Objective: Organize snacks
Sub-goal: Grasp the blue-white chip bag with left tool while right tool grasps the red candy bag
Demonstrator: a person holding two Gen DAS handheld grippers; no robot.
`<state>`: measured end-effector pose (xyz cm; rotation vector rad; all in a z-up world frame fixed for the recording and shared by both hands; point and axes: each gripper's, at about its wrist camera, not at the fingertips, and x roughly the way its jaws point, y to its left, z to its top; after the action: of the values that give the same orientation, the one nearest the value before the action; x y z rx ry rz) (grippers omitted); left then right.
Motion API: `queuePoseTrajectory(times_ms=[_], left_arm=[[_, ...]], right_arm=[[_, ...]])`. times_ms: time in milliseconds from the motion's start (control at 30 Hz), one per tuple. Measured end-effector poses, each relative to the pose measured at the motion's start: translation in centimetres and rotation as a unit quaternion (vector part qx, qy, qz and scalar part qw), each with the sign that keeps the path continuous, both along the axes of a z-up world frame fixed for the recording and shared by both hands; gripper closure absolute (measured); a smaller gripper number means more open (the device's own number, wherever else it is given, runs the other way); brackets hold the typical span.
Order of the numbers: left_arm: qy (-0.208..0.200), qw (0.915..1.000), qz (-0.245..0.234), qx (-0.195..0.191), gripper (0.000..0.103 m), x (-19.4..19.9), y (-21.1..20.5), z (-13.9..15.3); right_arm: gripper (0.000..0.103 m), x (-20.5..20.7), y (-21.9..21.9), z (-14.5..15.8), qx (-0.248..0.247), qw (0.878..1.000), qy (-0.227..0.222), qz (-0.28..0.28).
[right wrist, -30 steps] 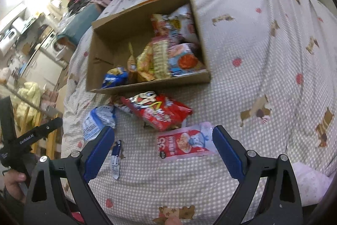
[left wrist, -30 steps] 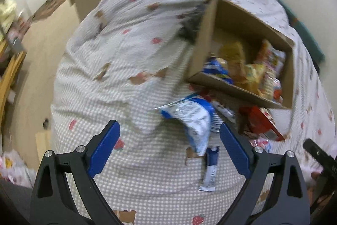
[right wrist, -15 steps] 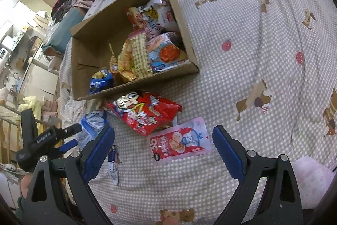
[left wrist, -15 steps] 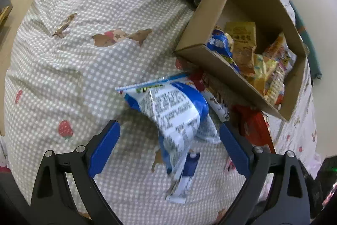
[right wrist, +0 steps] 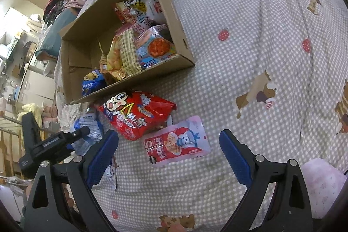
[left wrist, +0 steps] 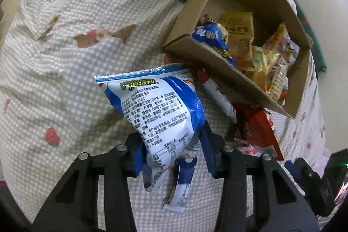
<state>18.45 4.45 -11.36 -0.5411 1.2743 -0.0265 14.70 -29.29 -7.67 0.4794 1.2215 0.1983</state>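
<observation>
A blue and white snack bag (left wrist: 158,105) lies on the checked bedspread just in front of the open cardboard box (left wrist: 217,58). My left gripper (left wrist: 171,140) points down at it, jaws closing, and both blue pads press the bag's lower end. A small blue stick sachet (left wrist: 180,184) lies under the bag. In the right wrist view my right gripper (right wrist: 167,140) hangs open over a pink pouch (right wrist: 177,145), not touching it. A red snack bag (right wrist: 137,114) rests against the box (right wrist: 130,84), which holds several packets.
The bedspread (right wrist: 261,47) stretches to the right of the box. A pink cloth (right wrist: 322,184) lies at the lower right. The left tool's black body (right wrist: 54,142) sits at the left beside the blue bag (right wrist: 87,129). Beyond the bed's left edge is cluttered room floor.
The left gripper came down onto the blue and white bag and its jaws drew in from wide open until they pinch it. The right gripper sank a little toward the pink pouch.
</observation>
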Motion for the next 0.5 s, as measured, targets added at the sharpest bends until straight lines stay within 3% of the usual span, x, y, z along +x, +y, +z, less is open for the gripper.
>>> queuePoseTrajectory(times_ms=[100,233,367,500], left_arm=[[0.001,0.9999,-0.001,0.015,0.063,-1.2,0.8,1.5],[0.01,0.9995,-0.021,0.02,0.063,-2.0,1.3,2.5],[0.006,0.9981,-0.055,0.027,0.063,-3.5,1.2,3.6],[-0.023,0.9943,-0.09,0.051,0.063,-4.5,0.3,5.2]], right_arm=[[0.007,0.4,1.6,-0.1,-0.005,1.0,0.004,0.028],[0.007,1.3,4.5,0.4,-0.054,0.995,-0.007,0.084],[0.007,2.3,7.8,0.5,-0.116,0.983,-0.028,0.143],[0.007,3.4,10.3,-0.2,-0.148,0.971,-0.043,0.184]])
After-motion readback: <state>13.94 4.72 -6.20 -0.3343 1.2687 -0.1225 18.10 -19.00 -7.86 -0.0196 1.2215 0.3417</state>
